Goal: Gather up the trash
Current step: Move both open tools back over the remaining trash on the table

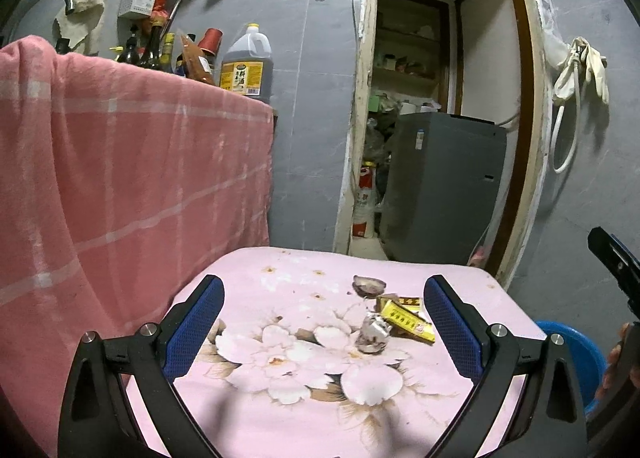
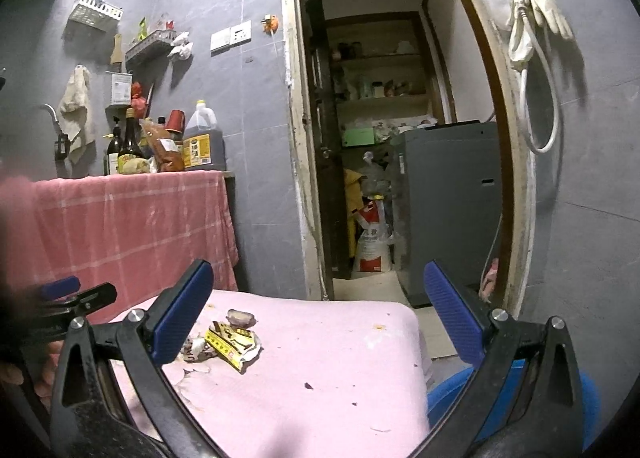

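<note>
A small pile of trash lies on the pink flowered cloth (image 1: pixel 304 390) over a low table: a yellow wrapper (image 1: pixel 406 320), a crumpled silvery wrapper (image 1: pixel 374 332) and a brownish peel (image 1: pixel 368 285). My left gripper (image 1: pixel 324 322) hovers open above the cloth, with the pile just inside its right finger. In the right wrist view the same yellow wrapper (image 2: pixel 230 344) and peel (image 2: pixel 241 318) lie beside the left finger of my right gripper (image 2: pixel 318 312), which is open and holds nothing. The left gripper's tip (image 2: pixel 66 290) shows at that view's left edge.
A blue plastic bin (image 1: pixel 576 358) stands on the floor right of the table, also seen as a blue bin (image 2: pixel 452 398). A red checked cloth (image 1: pixel 132 162) covers a counter with bottles and an oil jug (image 1: pixel 246 62). A doorway holds a grey appliance (image 1: pixel 440 182).
</note>
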